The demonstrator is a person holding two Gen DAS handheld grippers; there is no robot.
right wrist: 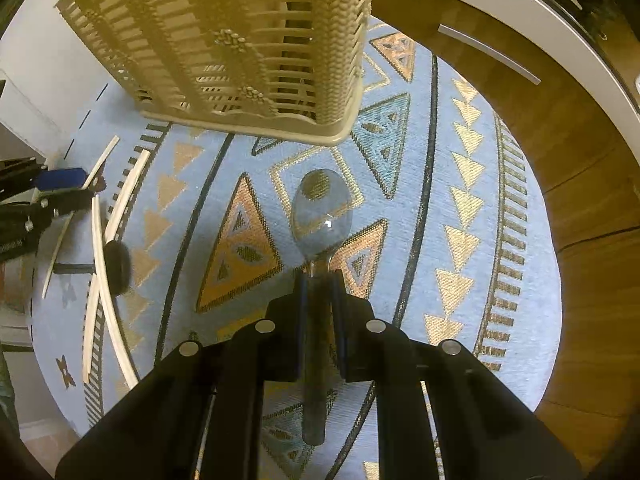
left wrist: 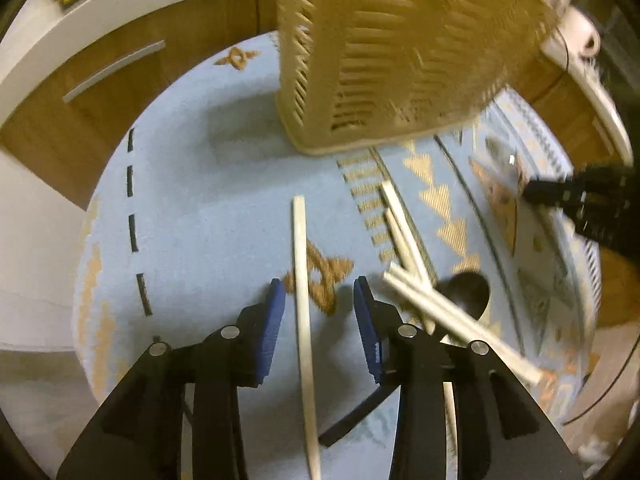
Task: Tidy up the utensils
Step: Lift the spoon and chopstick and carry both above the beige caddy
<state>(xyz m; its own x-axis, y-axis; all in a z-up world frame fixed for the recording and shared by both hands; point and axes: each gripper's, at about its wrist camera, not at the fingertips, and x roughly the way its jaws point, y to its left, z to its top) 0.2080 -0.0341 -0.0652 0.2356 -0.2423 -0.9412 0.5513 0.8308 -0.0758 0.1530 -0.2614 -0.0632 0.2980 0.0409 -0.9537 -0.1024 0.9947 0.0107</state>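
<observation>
Currently my right gripper point(right wrist: 320, 280) is pinching the neck of a clear plastic spoon point(right wrist: 322, 216), bowl forward, held above the blue patterned round mat point(right wrist: 452, 184) and short of the beige slatted plastic utensil basket point(right wrist: 248, 52). My left gripper point(left wrist: 320, 300) stands spread, its blue pads either side of a single white chopstick point(left wrist: 302, 280) lying on the mat, not pressing it. A loose pile of crossed white chopsticks point(left wrist: 424, 300) and a black spoon point(left wrist: 466, 292) lie just right of that gripper.

Risks from here, as I judge them:
- The transparent spoon is gripped on a narrow neck; it may pivot or slip if swung quickly toward the basket.
- The spoon bowl may catch the basket rim or slats if approached too low.
- The thin chopstick lies flat; closing off-centre could roll it aside or flick it into the pile.
- The right pad sits near the crossed sticks and could snag them.
</observation>
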